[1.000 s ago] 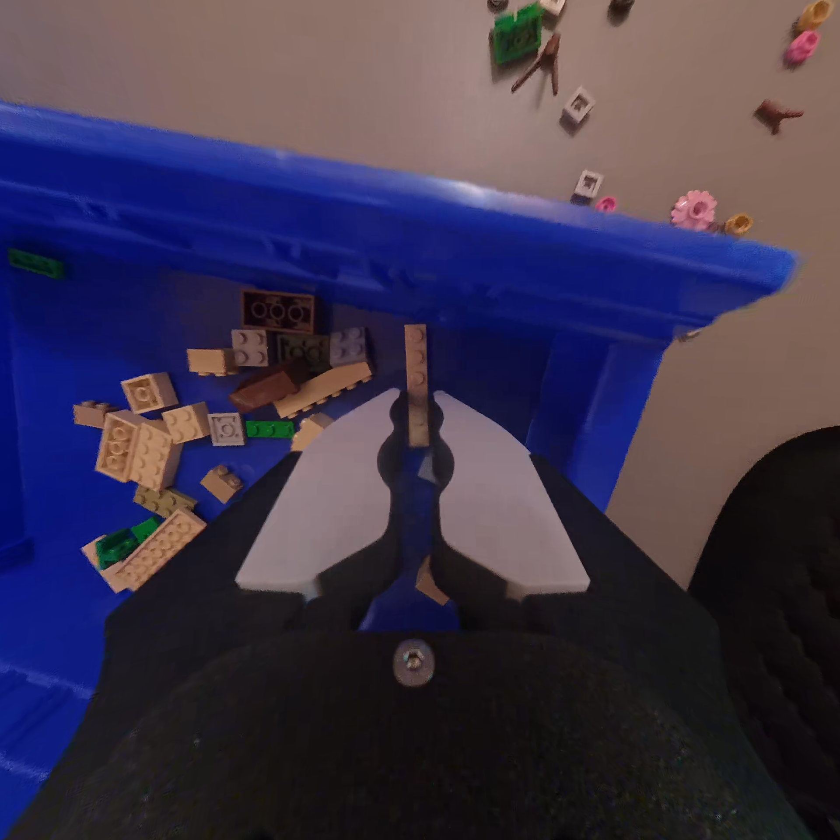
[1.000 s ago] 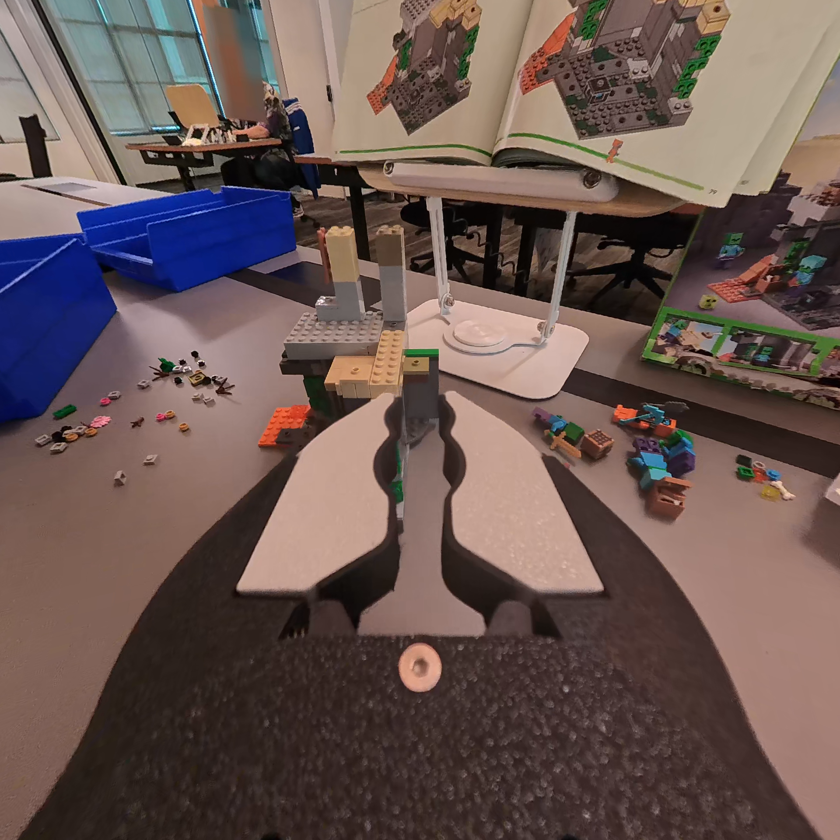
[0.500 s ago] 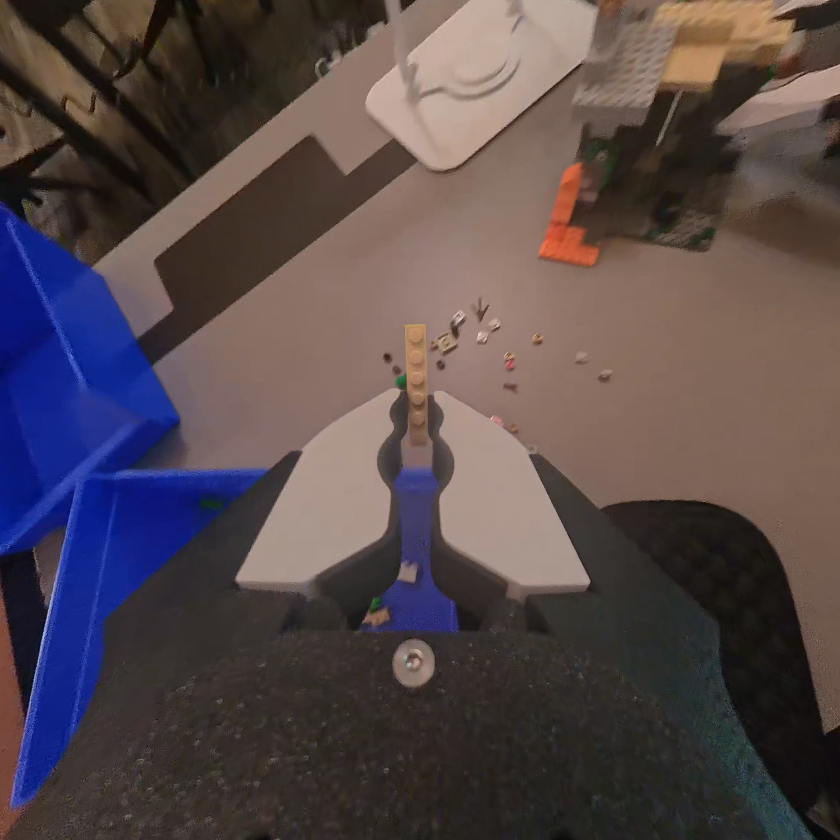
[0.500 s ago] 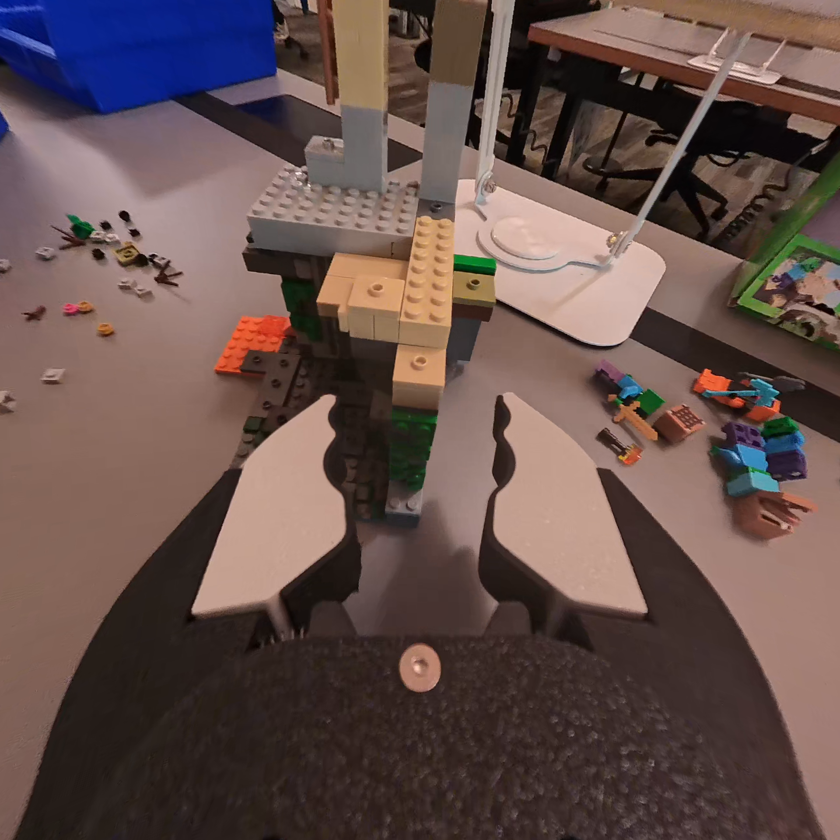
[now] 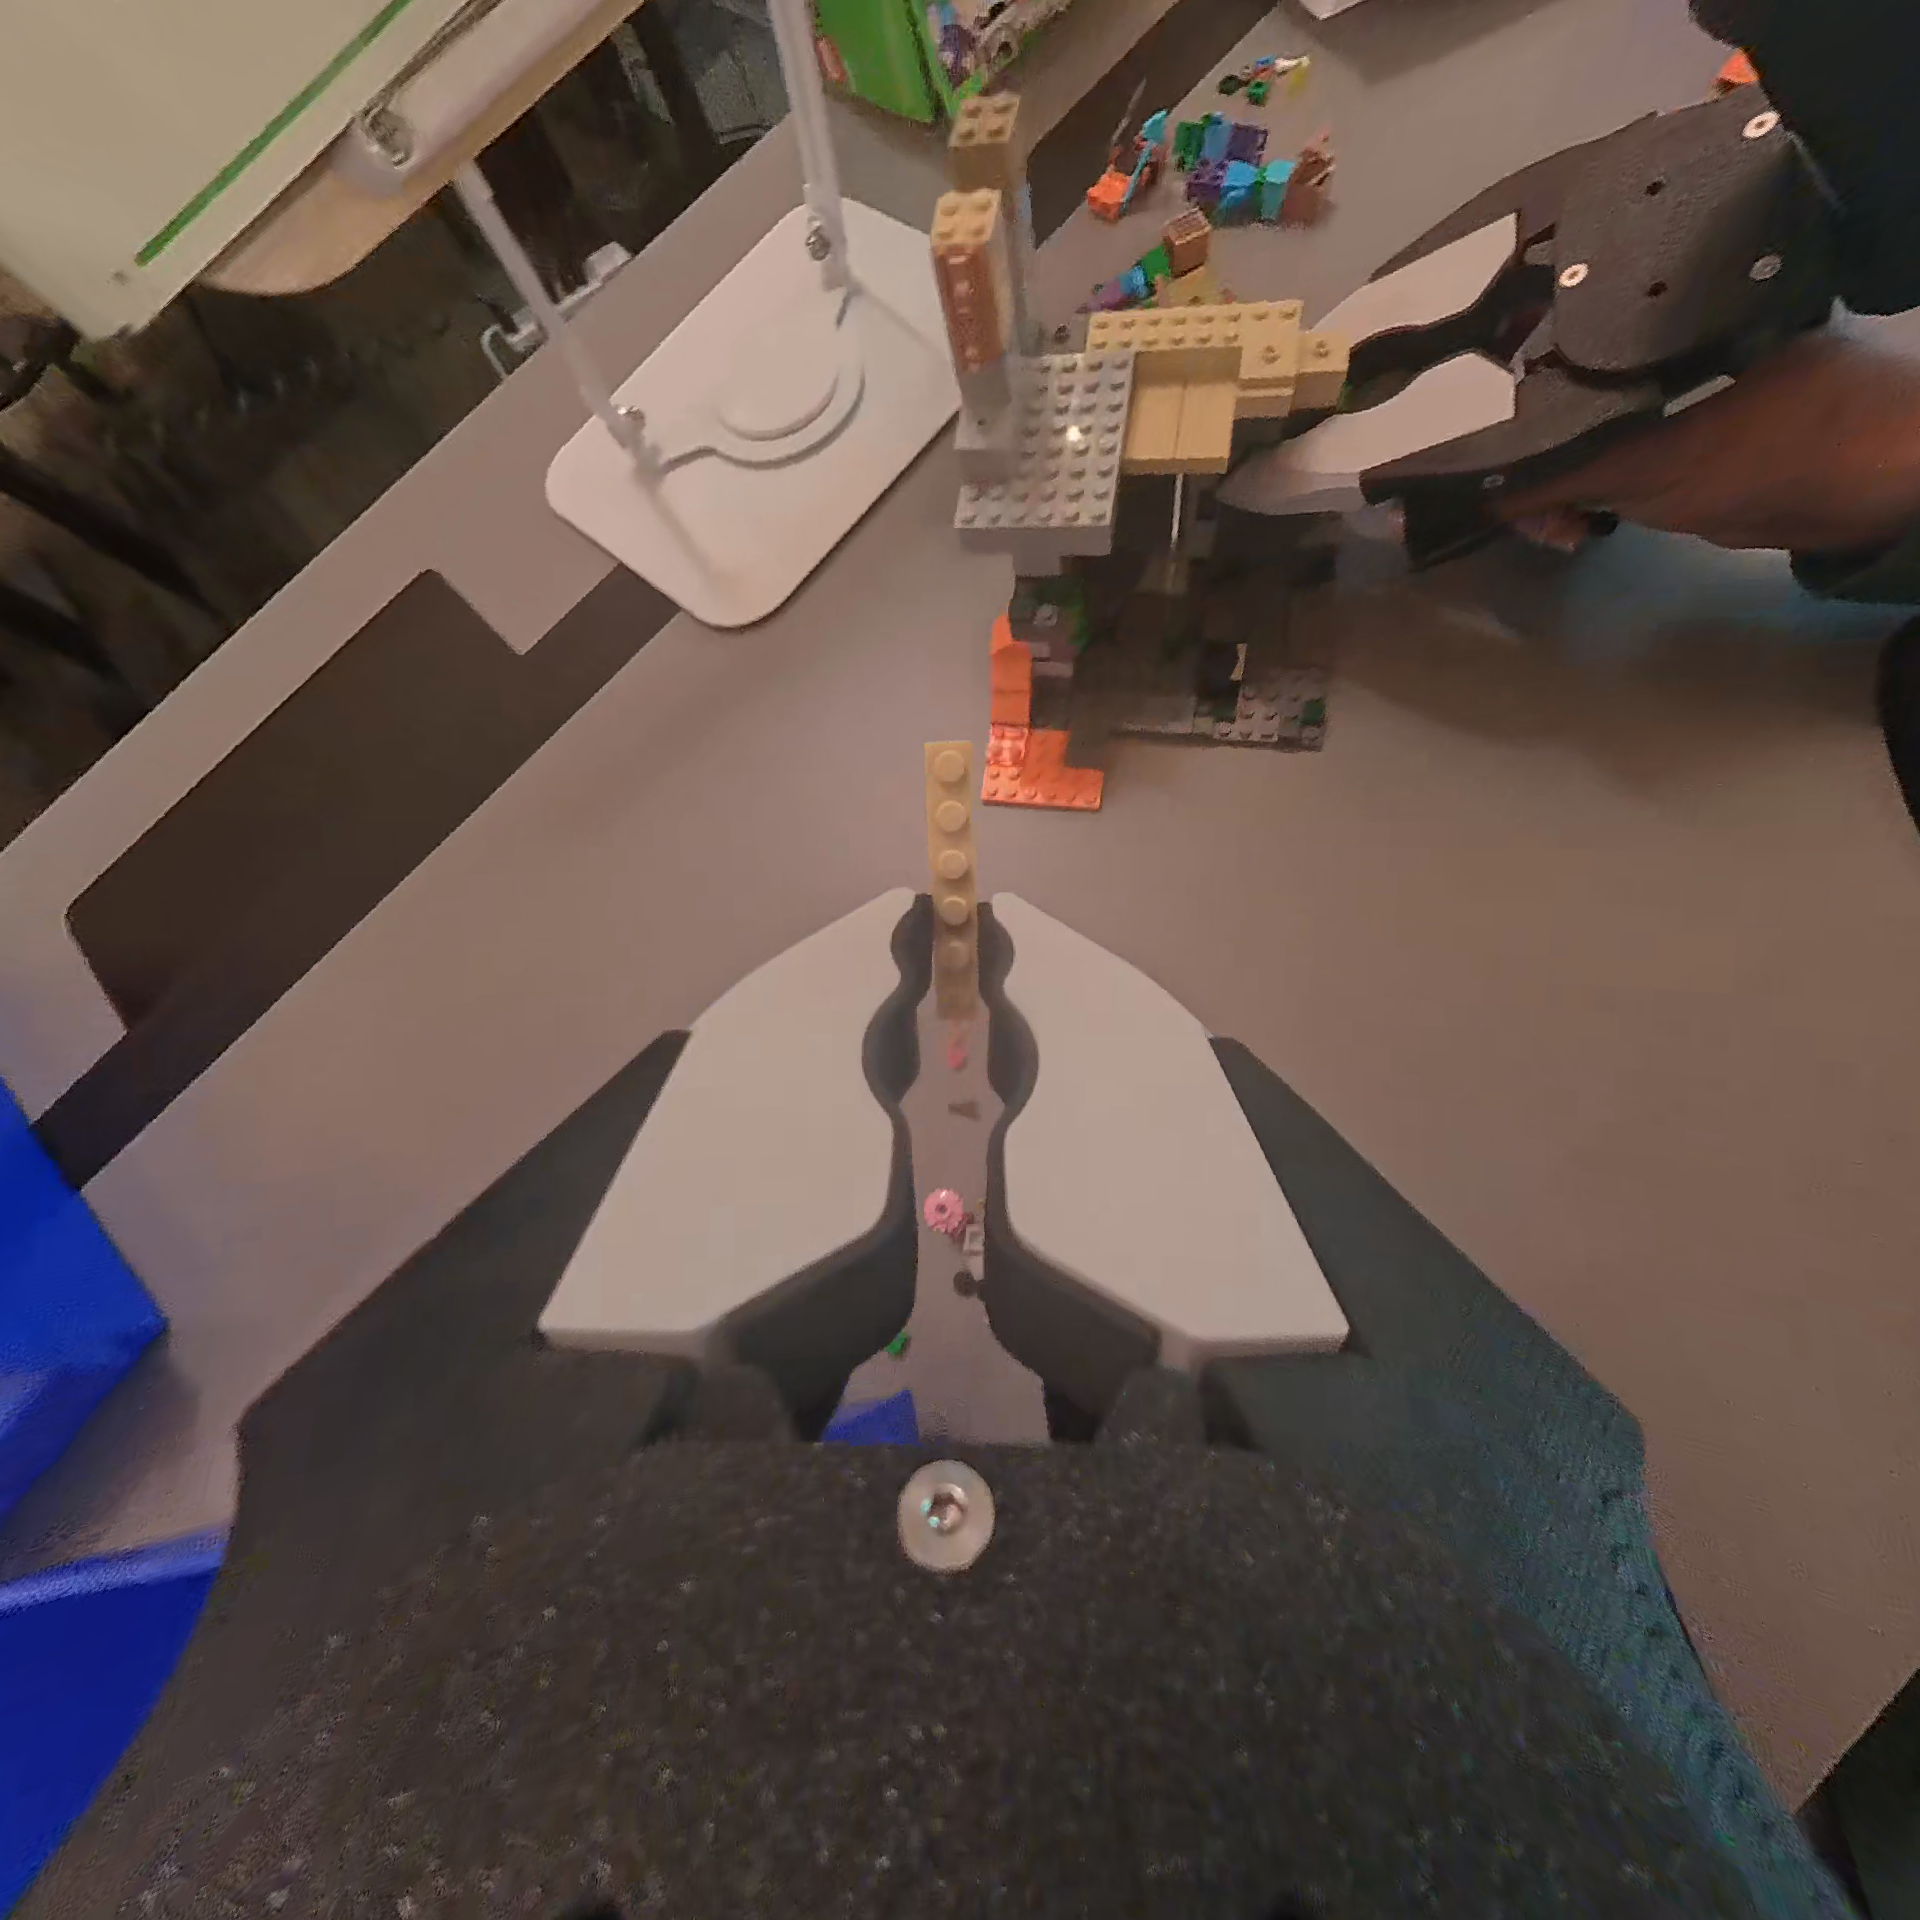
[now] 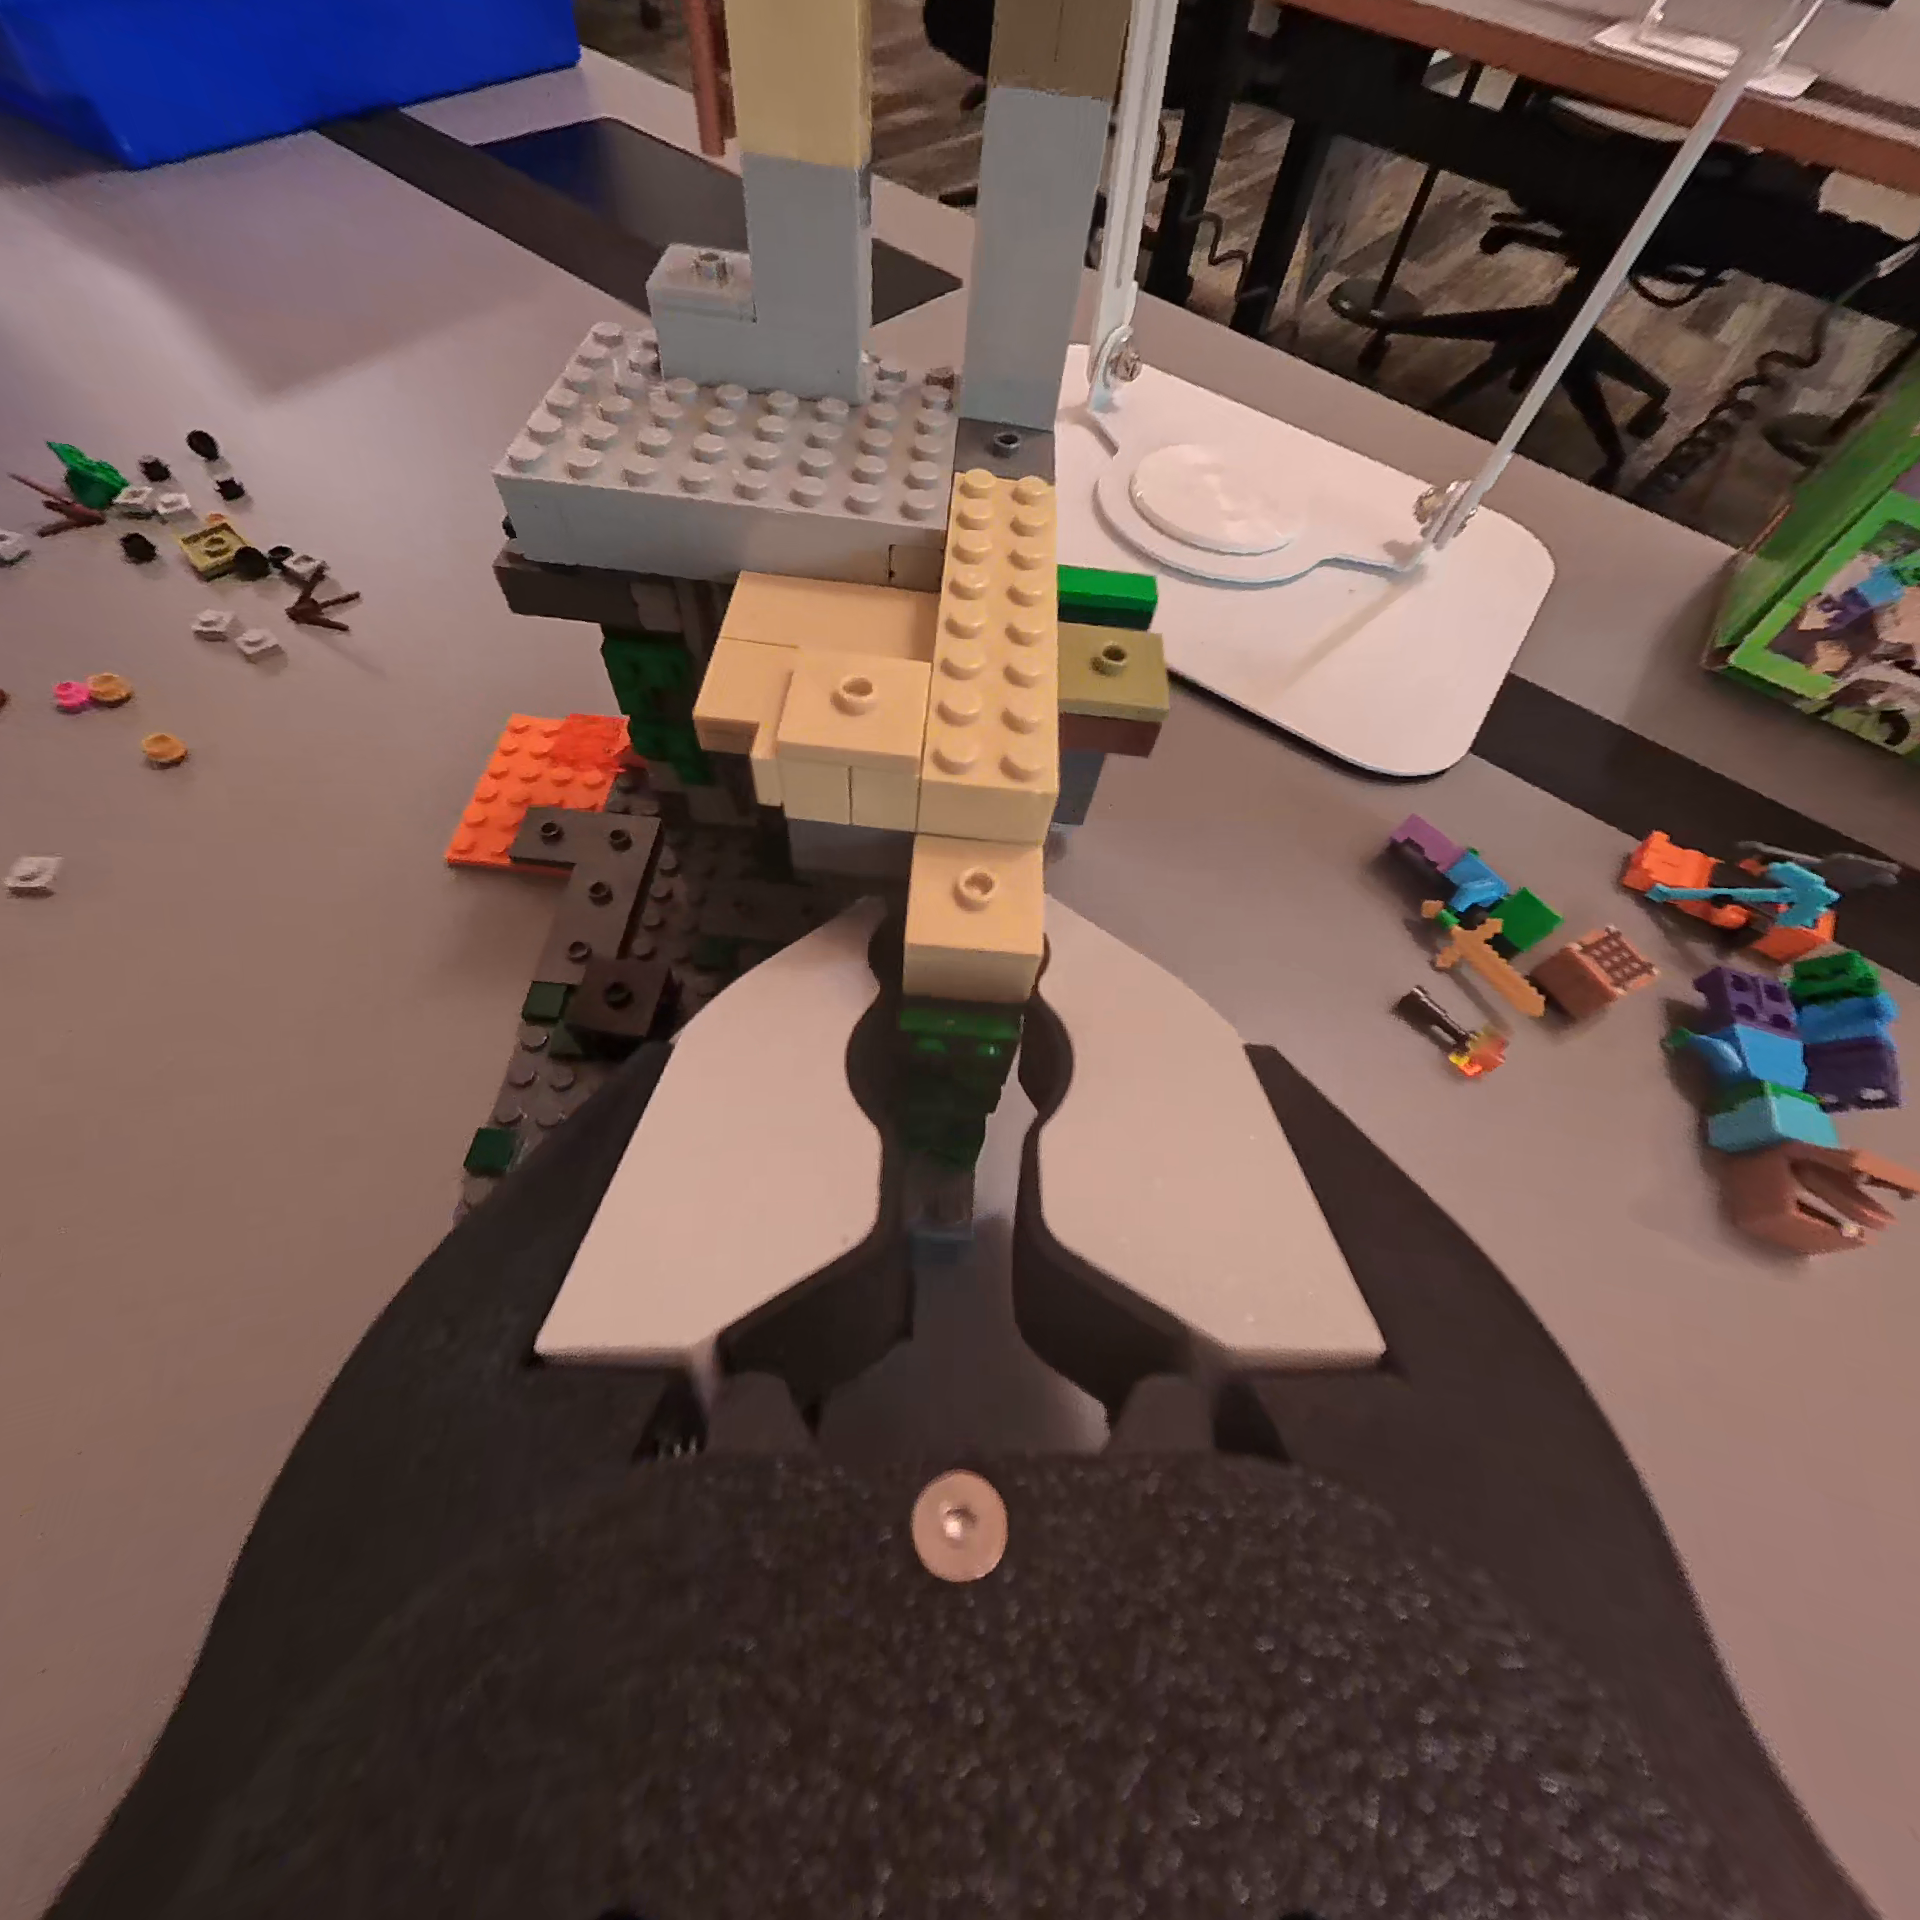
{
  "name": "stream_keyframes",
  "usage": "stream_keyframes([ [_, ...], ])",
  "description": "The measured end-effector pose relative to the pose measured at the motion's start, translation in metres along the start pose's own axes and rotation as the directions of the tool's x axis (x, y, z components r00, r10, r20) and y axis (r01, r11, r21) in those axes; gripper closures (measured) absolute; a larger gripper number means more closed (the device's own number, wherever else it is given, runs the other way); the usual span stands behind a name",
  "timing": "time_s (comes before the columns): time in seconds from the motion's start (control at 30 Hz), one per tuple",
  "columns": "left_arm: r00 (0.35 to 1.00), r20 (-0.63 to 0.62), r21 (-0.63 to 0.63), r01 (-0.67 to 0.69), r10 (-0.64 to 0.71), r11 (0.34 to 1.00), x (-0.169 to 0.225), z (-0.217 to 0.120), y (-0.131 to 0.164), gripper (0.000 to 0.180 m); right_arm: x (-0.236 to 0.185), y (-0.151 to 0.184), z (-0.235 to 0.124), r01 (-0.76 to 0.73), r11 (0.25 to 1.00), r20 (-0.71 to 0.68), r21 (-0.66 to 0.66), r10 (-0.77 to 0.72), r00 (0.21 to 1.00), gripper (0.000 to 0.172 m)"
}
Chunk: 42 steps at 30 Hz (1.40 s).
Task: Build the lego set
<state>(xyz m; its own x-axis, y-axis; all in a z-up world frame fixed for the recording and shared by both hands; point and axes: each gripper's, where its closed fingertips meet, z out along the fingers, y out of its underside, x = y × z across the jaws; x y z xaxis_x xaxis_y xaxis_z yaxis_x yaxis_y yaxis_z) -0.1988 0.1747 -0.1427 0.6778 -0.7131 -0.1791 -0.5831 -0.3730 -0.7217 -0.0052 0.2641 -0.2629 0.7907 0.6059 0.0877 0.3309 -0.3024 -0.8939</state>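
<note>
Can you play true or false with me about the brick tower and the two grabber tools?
1. The left tool holds a long tan strip of studs. True.
2. The right tool is wide open, far from the brick tower. False: its tips are closed against a tan block sticking out of the tower.
3. An orange plate sits at the tower's foot. True.
4. The tan strip is already stuck on the tower. False: it is off the tower, between the left tool's tips.
5. Small loose pieces lie on the table right of the tower. True.
</note>
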Motion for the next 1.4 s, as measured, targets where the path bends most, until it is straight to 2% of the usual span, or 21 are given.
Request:
stream_keyframes([
  [0.13, 0.998, -0.045, -0.008, -0.049, 0.049, 0.999, 0.011, 0.013, -0.021, 0.173, -0.004, 0.006, -0.012, -0.018, 1.0, -0.006, -0.025, 0.017, 1.0, 0.153],
  [0.4, 0.963, -0.184, -0.035, -0.205, 0.195, 0.978, 0.035, 0.051, -0.082, 0.173, -0.023, 0.019, -0.04, -0.062, 0.995, -0.094, -0.077, 0.055, 0.994, 0.152],
  [0.63, 0.921, -0.269, -0.112, -0.32, 0.282, 0.941, 0.045, 0.089, -0.112, 0.173, -0.041, 0.025, -0.056, -0.07, 0.995, -0.072, -0.066, 0.066, 0.995, 0.149],
  [0.93, 0.89, -0.303, -0.156, -0.398, 0.34, 0.904, 0.047, 0.114, -0.126, 0.173, -0.046, 0.024, -0.06, -0.072, 0.996, -0.028, -0.048, 0.071, 0.997, 0.144],
  [1.13, 0.878, -0.33, -0.185, -0.42, 0.347, 0.888, 0.044, 0.121, -0.126, 0.173, -0.05, 0.021, -0.065, -0.072, 0.997, 0.019, -0.036, 0.073, 0.997, 0.133],
  [1.4, 0.87, -0.348, -0.201, -0.433, 0.349, 0.879, 0.045, 0.129, -0.124, 0.173, -0.051, 0.017, -0.07, -0.074, 0.997, 0.048, -0.015, 0.075, 0.996, 0.127],
])
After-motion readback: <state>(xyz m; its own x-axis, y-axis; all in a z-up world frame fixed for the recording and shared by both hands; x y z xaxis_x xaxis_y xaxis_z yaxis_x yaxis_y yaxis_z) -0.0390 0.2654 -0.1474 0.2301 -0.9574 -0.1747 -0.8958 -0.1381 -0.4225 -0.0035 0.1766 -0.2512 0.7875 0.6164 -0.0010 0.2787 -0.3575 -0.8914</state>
